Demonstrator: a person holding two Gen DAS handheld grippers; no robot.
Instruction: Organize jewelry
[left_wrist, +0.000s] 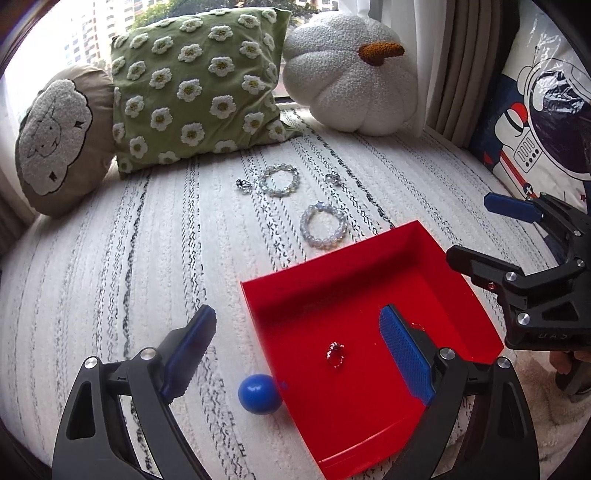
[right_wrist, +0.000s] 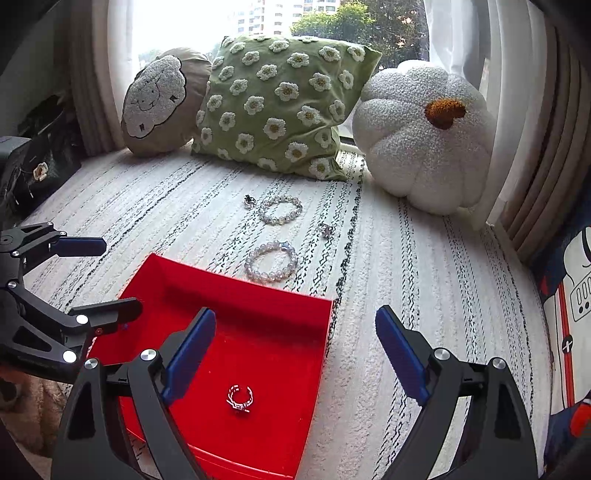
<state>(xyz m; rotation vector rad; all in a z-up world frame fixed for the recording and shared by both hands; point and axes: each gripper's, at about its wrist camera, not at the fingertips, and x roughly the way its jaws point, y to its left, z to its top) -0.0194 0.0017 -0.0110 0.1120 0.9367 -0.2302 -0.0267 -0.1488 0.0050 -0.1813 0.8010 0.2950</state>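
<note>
1. Left wrist view: left gripper (left_wrist: 297, 354) is spread wide and holds nothing. Its right finger sits over the shallow red plastic tray (left_wrist: 373, 258); its left finger is over the white black-streaked woven rug (left_wrist: 110, 277). One silver ring (left_wrist: 335, 354) lies on the tray floor, mid-tray. A blue ball (left_wrist: 258, 393) touches the tray's left edge.
2. Risk here: that right finger could catch the tray wall and shove or tip the tray, which looks light, and the ring would slide out the open lip.
3. Right wrist view: right gripper (right_wrist: 295, 356) is also wide open and empty, with its left finger over the tray and its right finger over the rug. Beyond the tray's far edge lie the near clear-bead bracelet (right_wrist: 271, 261), the far clear-bead bracelet (right_wrist: 280, 210) and two small silver rings (right_wrist: 250, 201) (right_wrist: 325, 229).
4. Risk: small rings sink into the rug pile, so a pinch may miss or snag loops. Beaded bracelets are likely to roll or slip from flat pads.
5. Surroundings: window seat with a sheep cushion (right_wrist: 157, 99), a green daisy cushion (right_wrist: 280, 103), a white pumpkin cushion (right_wrist: 421, 136), curtains, and daylight behind.
</note>
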